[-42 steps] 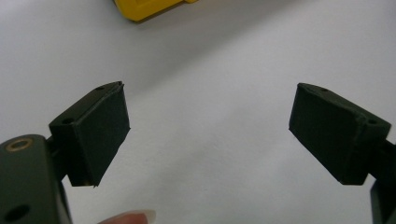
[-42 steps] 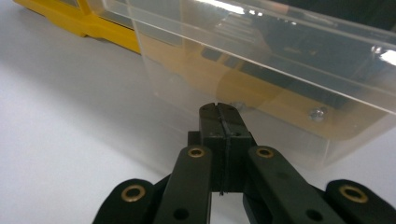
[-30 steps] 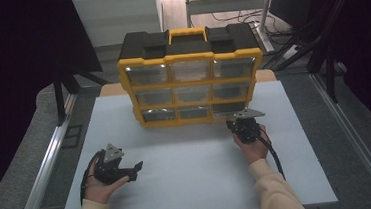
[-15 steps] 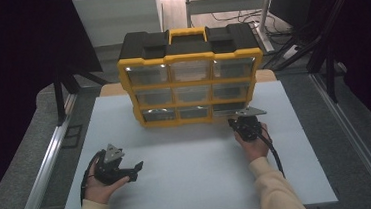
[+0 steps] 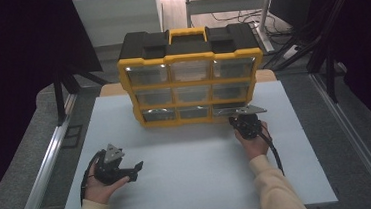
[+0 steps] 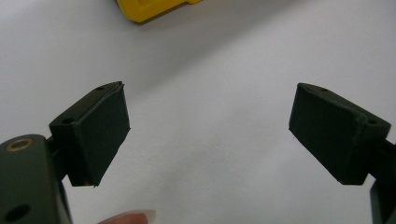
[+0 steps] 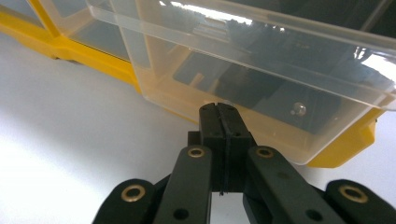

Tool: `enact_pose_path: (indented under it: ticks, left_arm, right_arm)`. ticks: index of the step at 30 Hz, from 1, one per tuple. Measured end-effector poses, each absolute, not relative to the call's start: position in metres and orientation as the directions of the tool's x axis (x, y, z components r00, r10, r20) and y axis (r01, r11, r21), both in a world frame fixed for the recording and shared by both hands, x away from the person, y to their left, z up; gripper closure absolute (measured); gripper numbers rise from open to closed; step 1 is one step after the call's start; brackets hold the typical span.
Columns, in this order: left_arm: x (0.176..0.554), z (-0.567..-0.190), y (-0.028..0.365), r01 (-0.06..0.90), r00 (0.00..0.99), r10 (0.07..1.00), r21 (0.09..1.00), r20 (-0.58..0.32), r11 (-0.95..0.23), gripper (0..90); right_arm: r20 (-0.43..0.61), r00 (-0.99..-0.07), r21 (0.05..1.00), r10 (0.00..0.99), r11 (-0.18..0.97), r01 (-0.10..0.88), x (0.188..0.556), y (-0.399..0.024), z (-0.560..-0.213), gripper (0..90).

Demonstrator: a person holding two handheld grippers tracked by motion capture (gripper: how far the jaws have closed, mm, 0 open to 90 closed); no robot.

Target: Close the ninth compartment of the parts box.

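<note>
A yellow and black organizer [image 5: 190,59] with clear drawers stands at the back of the white tabletop [image 5: 199,178]. Its bottom right drawer [image 5: 229,110] sticks out a little from the yellow frame [image 7: 70,49]. My right gripper [image 5: 240,118] is shut, with its tips [image 7: 218,109] against the lower front of that clear drawer [image 7: 261,60]; I cannot tell whether a thin lip is pinched between them. A small round bit [image 7: 297,109] lies inside the drawer. My left gripper [image 5: 136,171] rests low at the front left, open, with only bare table between its jaws [image 6: 210,126].
A corner of the yellow organizer [image 6: 149,9] shows far ahead of the left gripper. Black cables trail from both grippers toward the front edge. Metal rails [image 5: 43,176] run along both sides of the table, with dark floor beyond.
</note>
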State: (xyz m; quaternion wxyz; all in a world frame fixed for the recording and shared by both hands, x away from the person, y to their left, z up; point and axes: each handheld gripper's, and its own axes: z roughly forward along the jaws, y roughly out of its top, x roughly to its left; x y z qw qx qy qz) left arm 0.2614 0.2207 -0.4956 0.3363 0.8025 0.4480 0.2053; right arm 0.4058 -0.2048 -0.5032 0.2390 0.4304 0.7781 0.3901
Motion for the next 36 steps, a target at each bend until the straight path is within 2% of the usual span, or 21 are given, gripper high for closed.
enact_pose_path:
  ticks: [36]
  left_arm:
    - [0.262, -0.496, 0.222, 0.580, 0.512, 0.858, 0.727, 0.026, -0.368, 12.6]
  right_arm:
    - [-0.020, -0.482, 0.823, 0.876, 0.288, 0.489, 0.423, -0.207, -0.508, 90.0]
